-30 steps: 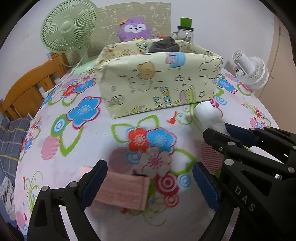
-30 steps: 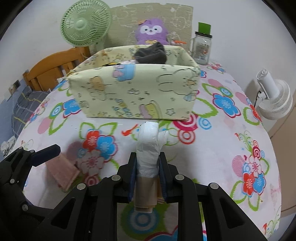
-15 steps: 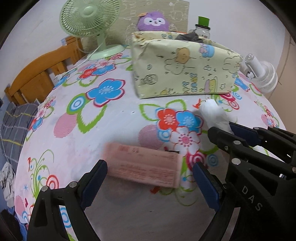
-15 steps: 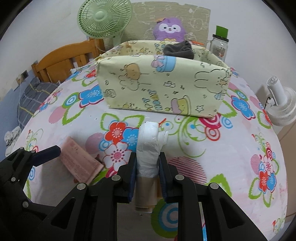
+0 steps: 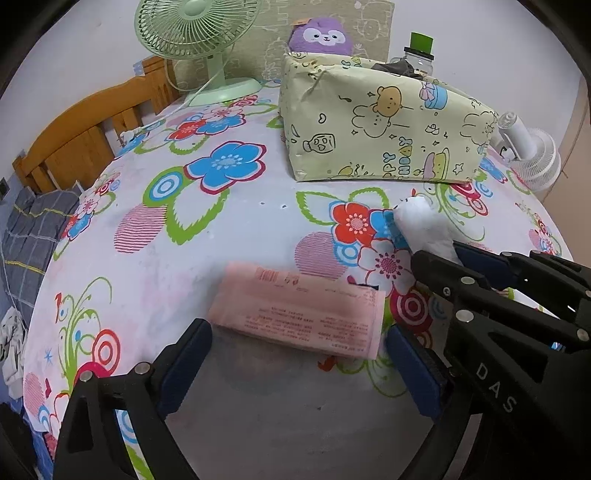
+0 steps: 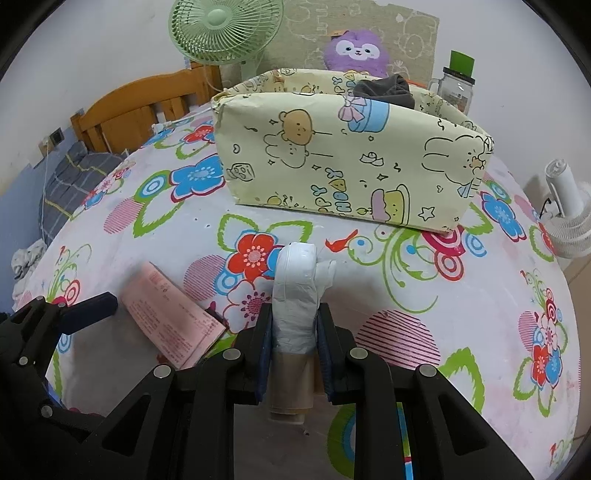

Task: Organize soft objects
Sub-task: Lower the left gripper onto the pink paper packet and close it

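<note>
A pink tissue pack lies flat on the flowered tablecloth. My left gripper is open just above it, one blue pad at each short end, and no contact shows. My right gripper is shut on a white wrapped roll, which sticks out forward past the pads. The left wrist view has that roll at the right, with the right gripper's black frame close beside my left one. Behind stands a pale yellow cartoon-print box, open on top, with a grey cloth inside.
A purple plush toy and a green-lidded jar stand behind the box. At the back left is a green fan, and at the right edge a small white fan. A wooden headboard borders the table's left side.
Both grippers have shifted left and sunk a little. The pink pack now sits larger and centred between the left fingers. The right grip on the white roll is unchanged.
</note>
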Demonstrator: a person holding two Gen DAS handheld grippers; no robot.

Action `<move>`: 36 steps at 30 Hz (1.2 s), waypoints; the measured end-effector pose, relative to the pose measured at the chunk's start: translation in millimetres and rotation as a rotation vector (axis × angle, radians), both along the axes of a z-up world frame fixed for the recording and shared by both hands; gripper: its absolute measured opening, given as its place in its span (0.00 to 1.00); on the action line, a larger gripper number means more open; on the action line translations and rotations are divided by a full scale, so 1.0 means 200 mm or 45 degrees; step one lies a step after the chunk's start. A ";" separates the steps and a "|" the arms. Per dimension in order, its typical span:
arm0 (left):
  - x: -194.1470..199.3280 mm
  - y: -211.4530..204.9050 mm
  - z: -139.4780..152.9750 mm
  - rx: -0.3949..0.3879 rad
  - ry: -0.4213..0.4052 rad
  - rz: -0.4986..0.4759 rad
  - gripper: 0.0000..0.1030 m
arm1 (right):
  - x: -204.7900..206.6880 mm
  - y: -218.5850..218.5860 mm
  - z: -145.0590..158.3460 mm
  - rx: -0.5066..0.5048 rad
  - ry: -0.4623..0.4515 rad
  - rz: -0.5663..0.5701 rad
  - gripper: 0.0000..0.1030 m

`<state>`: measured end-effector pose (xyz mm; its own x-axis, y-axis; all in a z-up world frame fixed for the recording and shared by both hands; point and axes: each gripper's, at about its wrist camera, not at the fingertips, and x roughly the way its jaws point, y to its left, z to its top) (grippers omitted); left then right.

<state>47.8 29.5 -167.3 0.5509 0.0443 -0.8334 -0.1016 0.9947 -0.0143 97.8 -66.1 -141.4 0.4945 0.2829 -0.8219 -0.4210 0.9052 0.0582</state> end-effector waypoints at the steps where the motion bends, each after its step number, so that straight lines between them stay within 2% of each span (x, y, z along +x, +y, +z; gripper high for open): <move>1: 0.01 0.00 0.00 -0.006 0.000 -0.004 0.94 | 0.01 -0.01 0.00 0.002 0.000 -0.006 0.24; 15: 0.16 -0.12 0.01 -0.035 -0.003 -0.116 0.94 | 0.10 -0.12 0.03 -0.002 0.000 -0.096 0.24; 18: 0.17 -0.13 0.01 -0.041 -0.019 -0.122 0.86 | 0.12 -0.13 0.02 -0.007 0.007 -0.103 0.24; 20: 0.16 -0.14 0.02 -0.022 -0.038 -0.121 0.71 | 0.12 -0.13 0.01 -0.017 0.010 -0.102 0.24; 23: 0.15 -0.13 0.03 -0.015 -0.052 -0.116 0.61 | 0.12 -0.13 0.00 -0.008 0.024 -0.097 0.24; 24: 0.14 -0.12 0.03 -0.016 -0.052 -0.112 0.61 | 0.12 -0.12 0.00 -0.008 0.023 -0.095 0.24; 28: 0.12 -0.13 0.04 0.011 -0.022 -0.095 0.73 | 0.11 -0.09 0.00 -0.017 0.017 -0.067 0.24; 36: 0.03 -0.11 0.03 -0.039 -0.030 -0.058 0.70 | 0.05 -0.07 0.02 -0.010 0.001 -0.042 0.24</move>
